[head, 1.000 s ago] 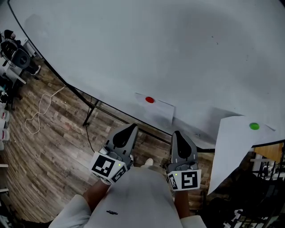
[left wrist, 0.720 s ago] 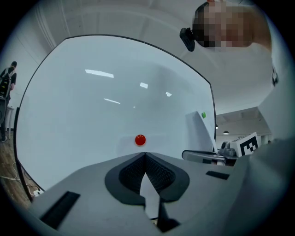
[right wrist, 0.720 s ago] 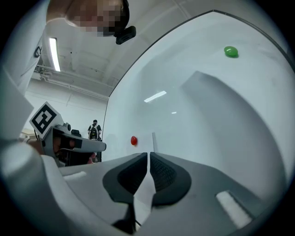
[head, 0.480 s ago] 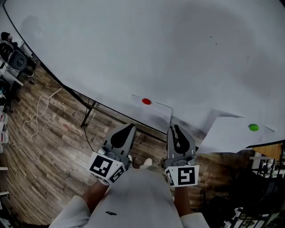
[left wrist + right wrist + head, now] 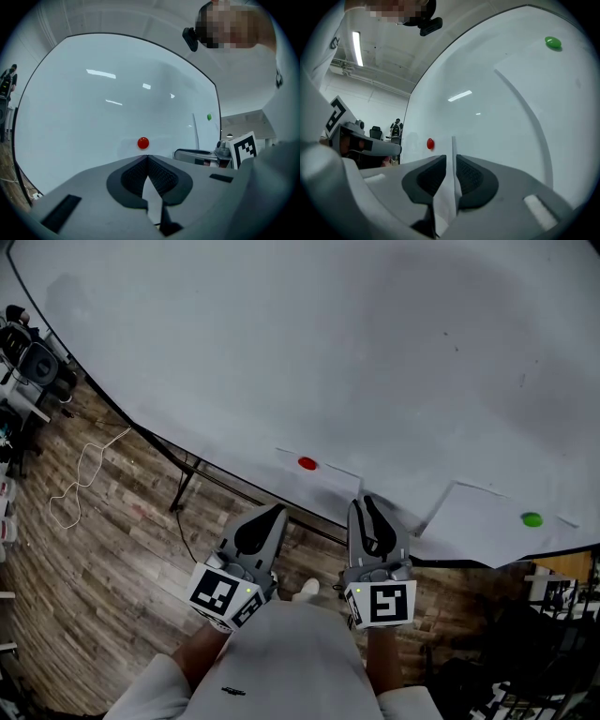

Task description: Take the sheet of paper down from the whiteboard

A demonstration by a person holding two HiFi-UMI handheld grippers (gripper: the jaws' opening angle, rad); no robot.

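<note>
Two white sheets hang on the whiteboard (image 5: 281,334). One sheet (image 5: 328,486) sits under a red magnet (image 5: 307,463), the other sheet (image 5: 478,526) under a green magnet (image 5: 532,519). My right gripper (image 5: 366,502) points level at the board between them. In the right gripper view the right gripper (image 5: 451,157) has a paper edge (image 5: 453,145) standing upright between its nearly closed pads. I cannot tell which sheet that edge belongs to. My left gripper (image 5: 274,512) is level, just left of the red-magnet sheet. Its tips (image 5: 148,158) meet, with only a pale sliver behind them.
Below the board are a wooden floor (image 5: 94,540), a loose white cable (image 5: 84,474), the board's black stand leg (image 5: 186,482) and office chairs (image 5: 33,357) at far left. Dark shelving (image 5: 562,606) stands at lower right.
The right gripper has shifted left and closer to the board. The green-magnet sheet's lower part, which hung below the board's edge, now lies up along the board. The left gripper has stayed put.
</note>
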